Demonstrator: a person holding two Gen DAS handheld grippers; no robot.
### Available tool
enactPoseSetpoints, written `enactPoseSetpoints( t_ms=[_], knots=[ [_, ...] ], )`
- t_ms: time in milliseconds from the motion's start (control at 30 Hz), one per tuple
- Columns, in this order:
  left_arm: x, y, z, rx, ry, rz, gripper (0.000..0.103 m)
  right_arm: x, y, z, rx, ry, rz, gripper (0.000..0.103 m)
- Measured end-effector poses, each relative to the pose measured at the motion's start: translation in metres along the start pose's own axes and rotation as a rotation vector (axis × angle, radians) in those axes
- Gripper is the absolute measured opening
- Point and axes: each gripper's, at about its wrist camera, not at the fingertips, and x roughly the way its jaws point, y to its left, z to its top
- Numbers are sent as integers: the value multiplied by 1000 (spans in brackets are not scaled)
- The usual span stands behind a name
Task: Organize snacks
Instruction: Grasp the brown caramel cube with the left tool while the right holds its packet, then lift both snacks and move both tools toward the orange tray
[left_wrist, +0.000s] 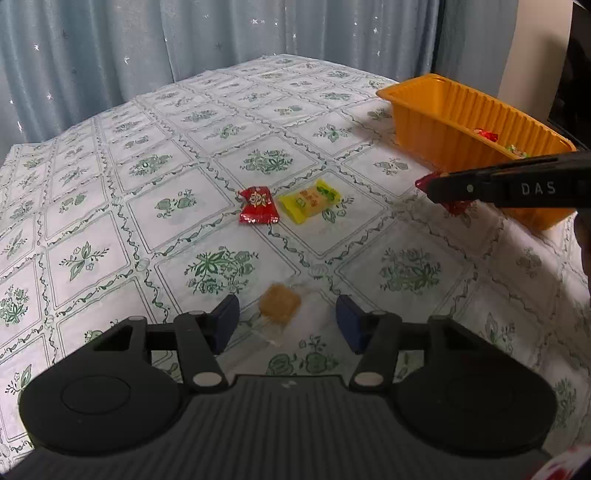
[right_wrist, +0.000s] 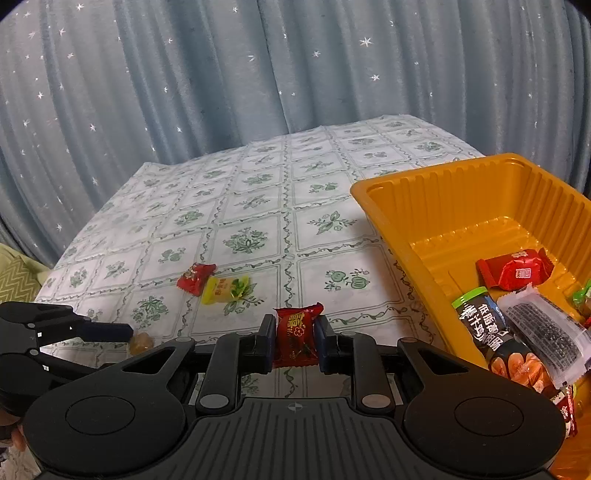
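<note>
1. My right gripper (right_wrist: 294, 341) is clamped on a red wrapped candy (right_wrist: 295, 338), pads pressed on both sides of the wrapper, lifted off the table (right_wrist: 258, 206) just beside the near long wall of the orange tray (right_wrist: 391, 236).

2. My left gripper (left_wrist: 287, 325) has its jaws apart with nothing pinched. Between the blue pads (left_wrist: 227, 321) a small brown sweet in clear wrap (left_wrist: 279, 306) lies on the cloth, touched by neither pad as far as I can see. It sits toward the near edge of the table.

3. Already sorted, judging by the tray: a red packet (right_wrist: 515, 273) in the middle of its floor, a dark packet with a green end (right_wrist: 484, 332), a clear packet with dark filling (right_wrist: 546, 336) lying on it, and scraps of green and red wrapper at the tray's near end that I cannot make out properly.

4. Still loose on the cloth: a red packet (left_wrist: 258, 206) and a yellow packet (left_wrist: 309, 201), touching side by side around the middle of the table, well apart from the tray, plus the brown sweet under my left jaws.

5. My reading: the job is past halfway. The held candy only needs carrying over the tray wall and letting go; then three pieces remain.

6. The brown sweet looks the trickiest: its clear wrap is thin and lies flat, so closing on it may slide it.
</note>
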Motion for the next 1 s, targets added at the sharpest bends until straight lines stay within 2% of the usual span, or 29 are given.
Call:
enactPoseSetpoints(
  t_ms=[33, 100, 300, 367, 400, 700, 1000],
  knots=[
    [0, 1, 0, -6, 0, -4, 46, 0, 0, 0, 0, 1, 1, 23],
    [-1, 2, 0, -8, -4, -4, 40, 0, 1, 0, 1, 2, 1, 23],
    [6, 5, 5, -26, -16, -12, 38, 1, 5, -2, -7, 7, 9, 23],
    [6, 3, 6, -25, -10, -14, 29, 0, 4, -2, -7, 7, 8, 23],
    [5, 2, 7, -34, -5, -16, 21, 0, 4, -2, -5, 7, 8, 23],
    [-4, -18, 8, -121, 19, 52, 19, -13, 7, -4, -10, 8, 15, 23],
    [-48, -55, 0, -332, -27, 126, 19, -57, 9, -15, -33, 13, 2, 23]
  ],
)
